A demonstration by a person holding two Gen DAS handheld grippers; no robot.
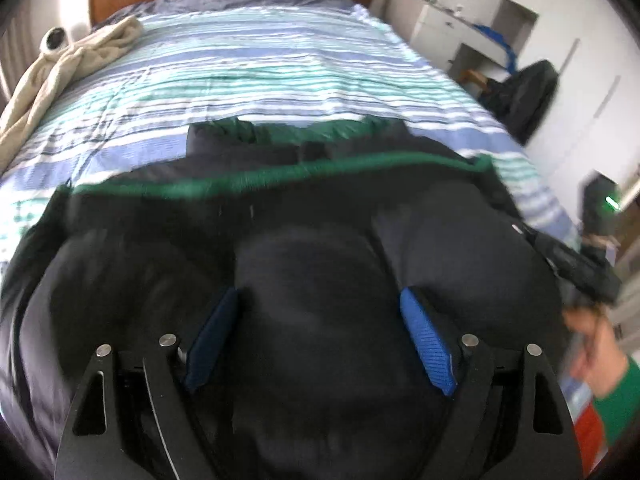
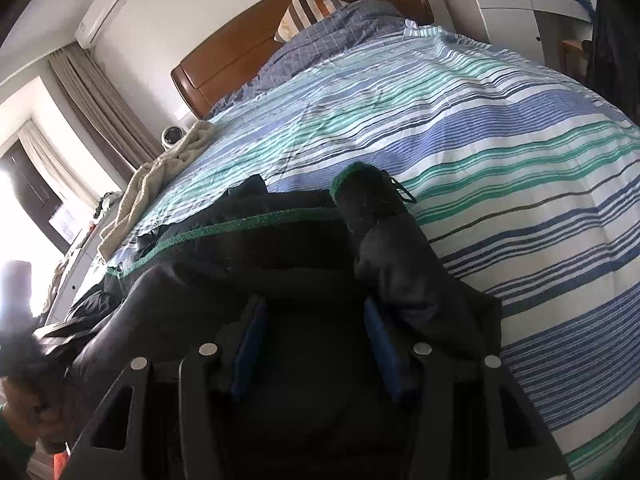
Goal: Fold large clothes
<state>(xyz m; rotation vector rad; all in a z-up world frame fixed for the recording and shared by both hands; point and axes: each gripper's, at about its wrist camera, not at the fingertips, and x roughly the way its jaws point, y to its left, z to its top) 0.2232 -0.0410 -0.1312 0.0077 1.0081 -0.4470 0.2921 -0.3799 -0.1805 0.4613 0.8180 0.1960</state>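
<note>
A large black padded jacket (image 1: 312, 240) with a green hem band (image 1: 280, 178) lies on the striped bed cover (image 1: 260, 68). My left gripper (image 1: 320, 300) is open, its blue pads (image 1: 424, 336) pressed down on either side of a bulge of the black fabric. In the right wrist view the same jacket (image 2: 260, 264) fills the near part, with a sleeve and green cuff (image 2: 352, 176) lying on the cover (image 2: 500, 152). My right gripper (image 2: 314, 320) is open over the dark fabric, pads (image 2: 382, 340) apart. The right gripper body also shows in the left wrist view (image 1: 580, 268).
A beige garment (image 1: 60, 76) lies at the bed's left edge, beside a small white camera (image 1: 54, 40). A wooden headboard (image 2: 280, 40) and pillows stand at the far end. White cabinets (image 2: 520, 12) are to the right. A hand with a green sleeve (image 1: 600, 356) is at right.
</note>
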